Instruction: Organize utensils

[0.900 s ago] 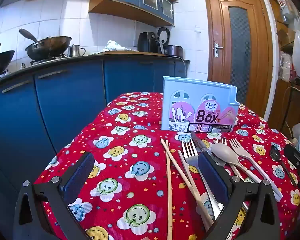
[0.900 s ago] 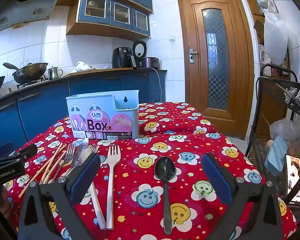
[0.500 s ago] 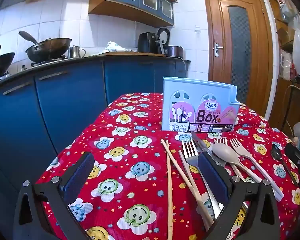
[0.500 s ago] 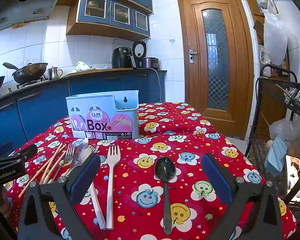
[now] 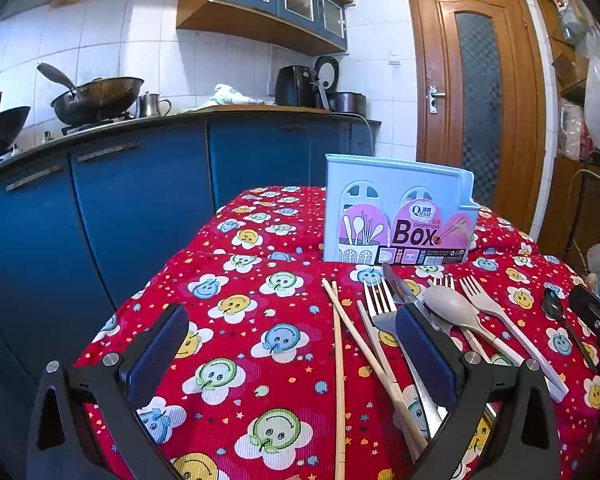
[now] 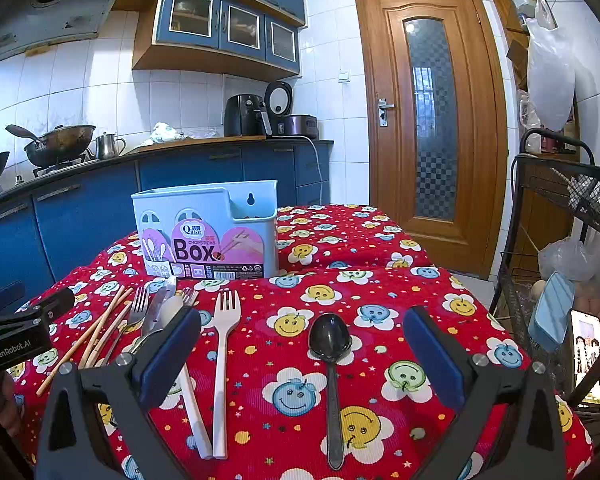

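While both tools hover above the red smiley-print tablecloth point(image 6: 380, 240), neither grasps anything. Left gripper point(image 5: 292, 348): jaws spread wide, only cloth and the near ends of the chopsticks point(image 5: 339, 360) between them. Right gripper point(image 6: 300, 356): likewise released, the black spoon point(image 6: 330, 360) lying on the cloth between its fingers, untouched, bowl toward 12 o'clock.

Right wrist view: pale blue chopsticks box point(image 6: 208, 232) upright at 11 o'clock; white fork point(image 6: 222, 360) just beside the black spoon at its 9 o'clock; the remaining utensils heaped at 9 o'clock, near the left tool.

Left wrist view: box at 1 o'clock; between box and right-hand finger lie a metal fork point(image 5: 378, 304), a knife point(image 5: 398, 288) and a beige spoon point(image 5: 454, 312), overlapping. Blue kitchen cabinets point(image 5: 140, 208) at 10 o'clock; wooden door point(image 6: 432, 120) at 1 o'clock.
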The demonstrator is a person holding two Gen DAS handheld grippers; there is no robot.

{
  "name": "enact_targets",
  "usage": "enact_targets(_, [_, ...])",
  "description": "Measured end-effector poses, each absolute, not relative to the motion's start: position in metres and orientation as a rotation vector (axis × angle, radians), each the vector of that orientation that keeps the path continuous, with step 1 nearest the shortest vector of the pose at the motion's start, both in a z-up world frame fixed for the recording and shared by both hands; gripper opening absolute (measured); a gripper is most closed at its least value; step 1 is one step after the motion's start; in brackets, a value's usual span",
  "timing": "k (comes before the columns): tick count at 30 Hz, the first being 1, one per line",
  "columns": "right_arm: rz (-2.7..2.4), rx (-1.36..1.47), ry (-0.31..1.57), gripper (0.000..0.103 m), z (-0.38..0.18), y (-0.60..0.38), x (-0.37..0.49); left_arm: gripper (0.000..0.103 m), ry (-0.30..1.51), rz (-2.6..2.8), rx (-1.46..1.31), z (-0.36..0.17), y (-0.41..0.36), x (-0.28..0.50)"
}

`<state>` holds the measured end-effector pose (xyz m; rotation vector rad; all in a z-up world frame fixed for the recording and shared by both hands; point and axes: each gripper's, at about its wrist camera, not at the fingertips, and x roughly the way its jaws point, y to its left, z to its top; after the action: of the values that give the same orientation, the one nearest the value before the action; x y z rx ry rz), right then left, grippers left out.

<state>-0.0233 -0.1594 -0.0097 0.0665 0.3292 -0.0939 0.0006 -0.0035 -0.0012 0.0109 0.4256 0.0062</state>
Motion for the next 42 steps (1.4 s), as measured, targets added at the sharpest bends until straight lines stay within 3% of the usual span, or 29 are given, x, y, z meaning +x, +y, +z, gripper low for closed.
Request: enact_targets(42, [-0.095,0.066,0.33,0.103,-0.0102,-0.1588,-0.0229,0.102,0.423,0.008,0.018,0.002,-0.0017,-0.0025])
